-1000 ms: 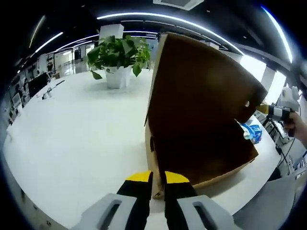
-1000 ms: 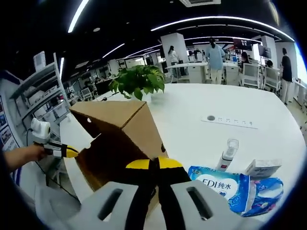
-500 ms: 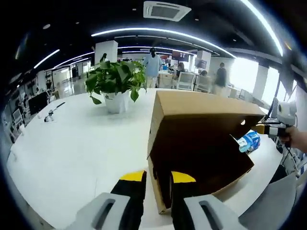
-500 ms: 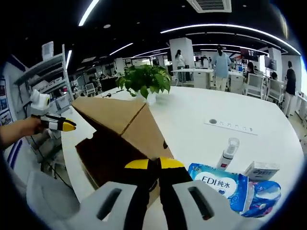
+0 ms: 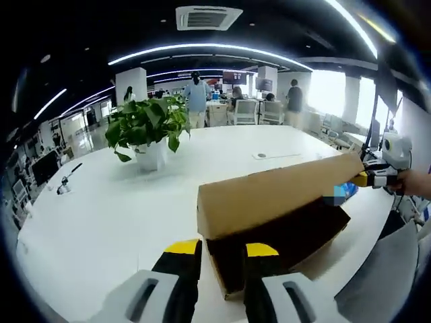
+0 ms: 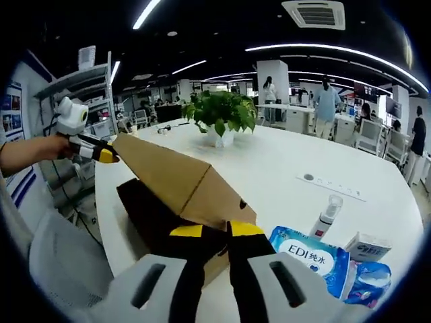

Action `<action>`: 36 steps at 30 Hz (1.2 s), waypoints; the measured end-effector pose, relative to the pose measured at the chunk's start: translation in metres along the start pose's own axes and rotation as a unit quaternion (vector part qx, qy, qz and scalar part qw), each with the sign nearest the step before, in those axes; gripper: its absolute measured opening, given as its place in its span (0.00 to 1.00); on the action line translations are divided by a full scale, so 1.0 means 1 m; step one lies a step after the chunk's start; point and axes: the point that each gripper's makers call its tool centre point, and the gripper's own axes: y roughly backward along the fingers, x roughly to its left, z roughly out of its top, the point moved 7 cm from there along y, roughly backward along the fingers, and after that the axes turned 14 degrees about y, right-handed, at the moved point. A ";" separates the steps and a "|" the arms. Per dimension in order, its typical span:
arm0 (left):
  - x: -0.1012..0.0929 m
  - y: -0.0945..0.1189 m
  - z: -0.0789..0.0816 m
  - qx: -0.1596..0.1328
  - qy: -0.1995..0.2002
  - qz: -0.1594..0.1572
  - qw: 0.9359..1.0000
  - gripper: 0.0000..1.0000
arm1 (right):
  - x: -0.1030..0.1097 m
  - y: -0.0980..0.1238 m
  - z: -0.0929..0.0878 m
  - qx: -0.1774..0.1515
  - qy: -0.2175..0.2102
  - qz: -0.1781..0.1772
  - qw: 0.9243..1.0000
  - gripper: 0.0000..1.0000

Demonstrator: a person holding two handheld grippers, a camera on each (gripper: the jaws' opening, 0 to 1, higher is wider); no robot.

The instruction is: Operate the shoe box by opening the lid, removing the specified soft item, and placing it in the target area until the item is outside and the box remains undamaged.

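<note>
Left gripper view: my left hand-held gripper [image 5: 222, 250] has its yellow-tipped jaws a little apart, straddling the near corner wall of the shoe box [image 5: 283, 235]; I cannot tell whether they actually press on the cardboard. Box sits on the white worktop [image 5: 101, 215]. Its lid [image 5: 269, 195] is raised on a slant over the dark interior, far end highest. At that far end the other hand-held gripper comes in from the right, yellow tip at the lid corner. Contents of box not visible. Potted plant [image 5: 145, 131] well behind the box.

Right gripper view: right hand-held gripper [image 6: 210, 232], jaws nearly together, tips at the box's near end; a grip on the cardboard cannot be confirmed. Just right of the box, a blue wipes pack [image 6: 316, 259] reads "EDI" with Chinese characters. Small bottle [image 6: 326, 215] and small white carton [image 6: 367, 247] lie near it; their print is too small to read.
</note>
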 end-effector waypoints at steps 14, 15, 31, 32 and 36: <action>-0.003 0.004 -0.015 0.016 -0.020 -0.018 1.000 0.25 | 0.020 0.005 -0.012 0.002 0.035 0.034 0.999 0.22; -0.004 0.004 -0.017 0.019 -0.021 -0.020 0.999 0.25 | 0.021 0.006 -0.013 0.001 0.034 0.036 0.999 0.23; -0.006 -0.001 -0.042 0.062 -0.039 -0.034 0.997 0.33 | 0.037 0.005 -0.030 0.017 0.070 0.070 0.995 0.30; -0.006 -0.002 -0.044 0.066 -0.041 -0.034 0.996 0.33 | 0.037 0.005 -0.031 0.018 0.070 0.072 0.995 0.31; -0.006 -0.005 -0.050 0.075 -0.036 -0.036 0.996 0.35 | 0.040 0.003 -0.037 0.025 0.071 0.079 0.994 0.32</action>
